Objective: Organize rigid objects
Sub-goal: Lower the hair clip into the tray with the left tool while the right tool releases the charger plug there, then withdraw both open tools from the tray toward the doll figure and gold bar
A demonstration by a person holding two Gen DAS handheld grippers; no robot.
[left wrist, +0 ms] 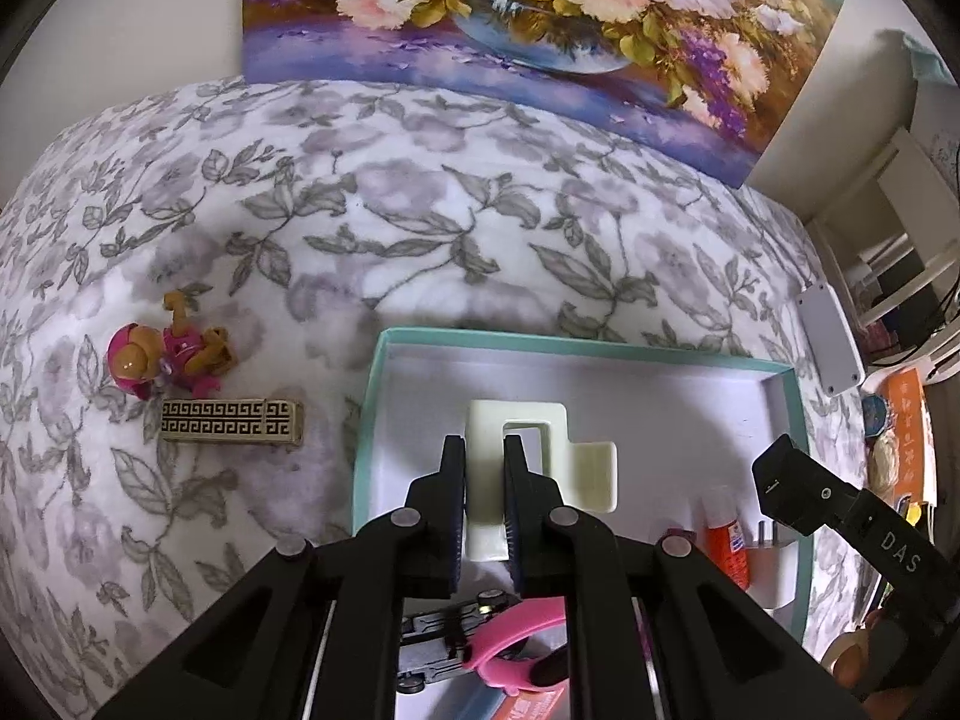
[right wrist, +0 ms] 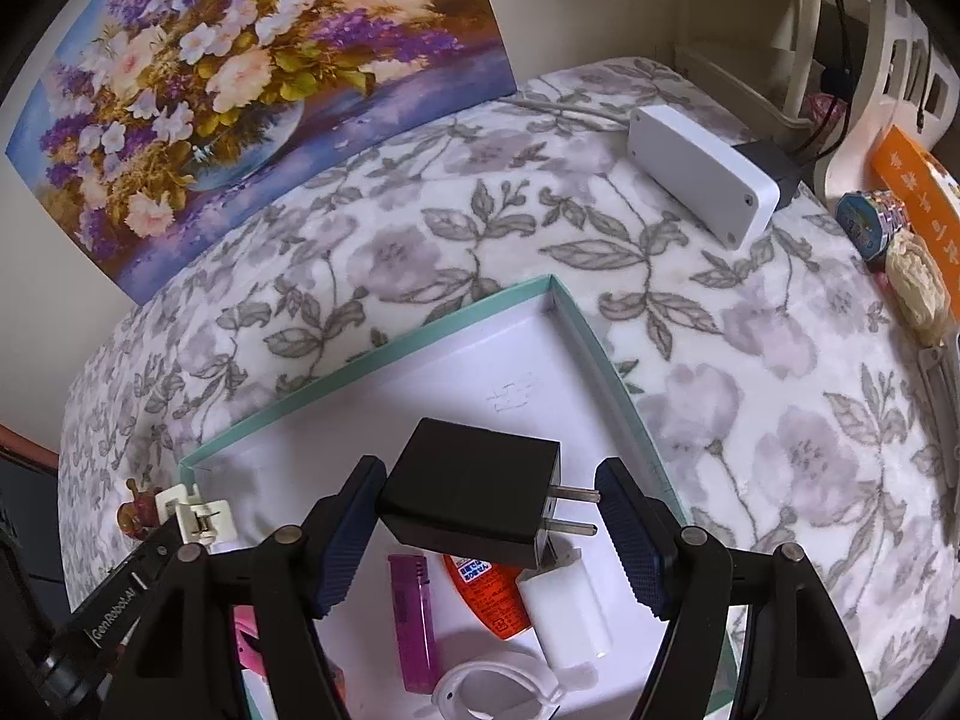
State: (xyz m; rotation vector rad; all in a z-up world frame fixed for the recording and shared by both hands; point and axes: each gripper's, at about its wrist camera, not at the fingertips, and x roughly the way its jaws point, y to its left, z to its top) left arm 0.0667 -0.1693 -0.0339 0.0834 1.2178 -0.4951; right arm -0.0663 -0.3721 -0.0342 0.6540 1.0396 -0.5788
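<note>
A teal-rimmed white box (left wrist: 786,396) lies on the flowered cloth; it also shows in the right wrist view (right wrist: 576,324). My left gripper (left wrist: 485,480) is shut on a cream plastic bracket (left wrist: 540,468) held over the box; it shows small in the right wrist view (right wrist: 192,510). My right gripper (right wrist: 489,516) is open around a black plug adapter (right wrist: 474,492), its prongs pointing right; the adapter touches no pad that I can see. In the box lie a purple lighter (right wrist: 411,624), an orange tube (right wrist: 486,594), a white charger (right wrist: 564,612), a white ring (right wrist: 498,690) and a pink band (left wrist: 516,642).
On the cloth left of the box lie a toy dog in pink (left wrist: 168,354) and a gold patterned box (left wrist: 231,420). A white power unit (right wrist: 702,174) lies at the far right. A flower painting (left wrist: 540,18) leans on the wall. Clutter and an orange box (right wrist: 918,192) crowd the right edge.
</note>
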